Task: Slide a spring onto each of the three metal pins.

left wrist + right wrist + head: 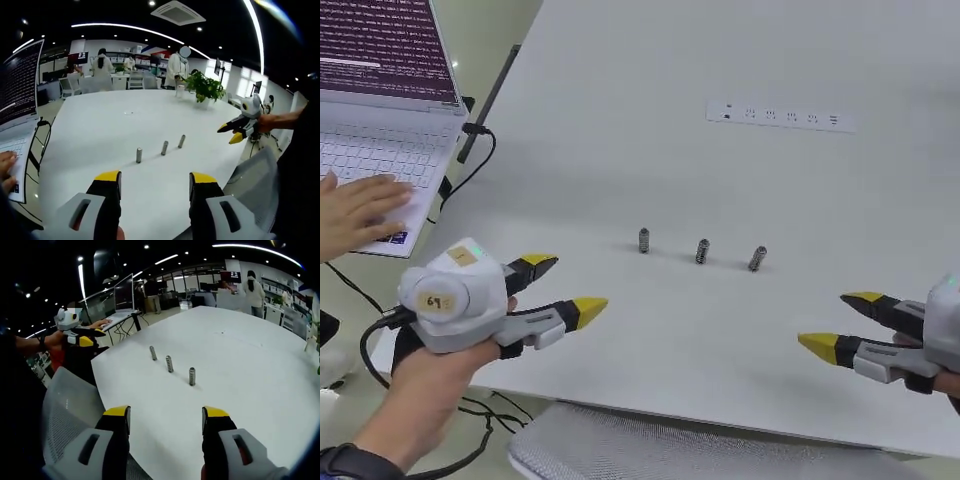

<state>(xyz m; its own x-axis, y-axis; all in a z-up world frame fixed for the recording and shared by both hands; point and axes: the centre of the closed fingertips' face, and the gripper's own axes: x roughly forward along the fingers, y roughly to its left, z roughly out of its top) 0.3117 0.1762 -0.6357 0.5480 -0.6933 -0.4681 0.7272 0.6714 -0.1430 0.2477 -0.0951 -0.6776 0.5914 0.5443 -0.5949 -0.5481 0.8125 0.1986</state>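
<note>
Left gripper (572,283) and right gripper (835,320) hover at the near table (620,130) edge, jaws released, empty. Three pins (702,251) stand in a row mid-table, each apparently wearing a spring (192,376). Check seating; keep clear, avoid toppling them.

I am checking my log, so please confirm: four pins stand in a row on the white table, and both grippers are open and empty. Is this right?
Not quite: the number is wrong. Three pins stand in the row, not four, as the head view shows. The rest is right: they stand on the white table, and the left gripper and the right gripper are both open and empty.
</note>
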